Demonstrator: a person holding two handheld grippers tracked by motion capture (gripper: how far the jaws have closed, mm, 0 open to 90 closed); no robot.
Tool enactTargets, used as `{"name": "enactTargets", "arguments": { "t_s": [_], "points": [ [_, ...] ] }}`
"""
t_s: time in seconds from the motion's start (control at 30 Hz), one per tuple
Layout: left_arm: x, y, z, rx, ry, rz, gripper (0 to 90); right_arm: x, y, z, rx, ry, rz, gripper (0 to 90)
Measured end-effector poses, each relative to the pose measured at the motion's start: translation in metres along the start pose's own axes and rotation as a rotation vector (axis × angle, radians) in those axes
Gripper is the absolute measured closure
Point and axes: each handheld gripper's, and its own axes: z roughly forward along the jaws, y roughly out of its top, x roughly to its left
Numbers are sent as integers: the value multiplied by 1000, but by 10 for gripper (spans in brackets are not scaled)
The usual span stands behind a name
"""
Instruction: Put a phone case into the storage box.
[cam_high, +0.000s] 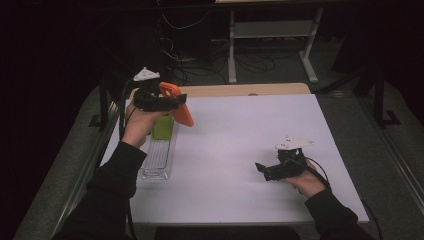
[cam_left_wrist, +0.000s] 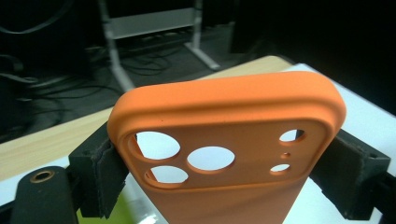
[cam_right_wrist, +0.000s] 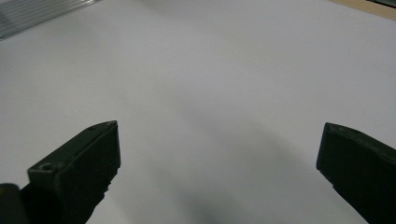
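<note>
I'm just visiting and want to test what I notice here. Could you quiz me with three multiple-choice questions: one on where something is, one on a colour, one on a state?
1. Where is the phone case?
A. flat on the table
B. clamped in the left gripper
C. in the clear tray

2. What colour is the case?
A. orange
B. blue
C. white

3. How do the right gripper jaws stand?
A. shut on a cup
B. shut, empty
C. open, empty

Answers: B, pads press both case edges; A, its silicone is orange; C, white table shows between the spread jaws.
</note>
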Motion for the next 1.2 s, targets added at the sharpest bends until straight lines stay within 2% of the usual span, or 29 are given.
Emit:
{"name": "enactTargets", "arguments": {
  "t_s": [0.13, 0.27, 0.43, 0.73, 0.87, 1.03, 1.07, 1.2],
  "points": [
    [17, -2, -8, 7, 84, -22, 138, -5, -3, -3, 6, -18, 7, 0],
    [31, -9, -10, 61, 159, -37, 138, -8, -5, -4, 1, -37, 1, 0],
    [36, -20, -12, 103, 209, -53, 138, -10, -5, -4, 3, -46, 4, 0],
    [40, -47, -4, 179, 256, -48, 137, -10, -4, -4, -5, -51, 6, 0],
    [42, -59, 3, 207, 269, -62, 137, -10, -4, -5, -5, -51, 6, 0],
    [40, -67, 12, 240, 288, -68, 136, -10, -4, -4, -6, -51, 3, 0],
    [41, -68, 13, 252, 287, -56, 136, -10, -4, -4, -7, -52, 3, 0],
    [40, -68, 21, 244, 304, -59, 134, -10, -4, -4, -8, -52, 2, 0]
  ]
}}
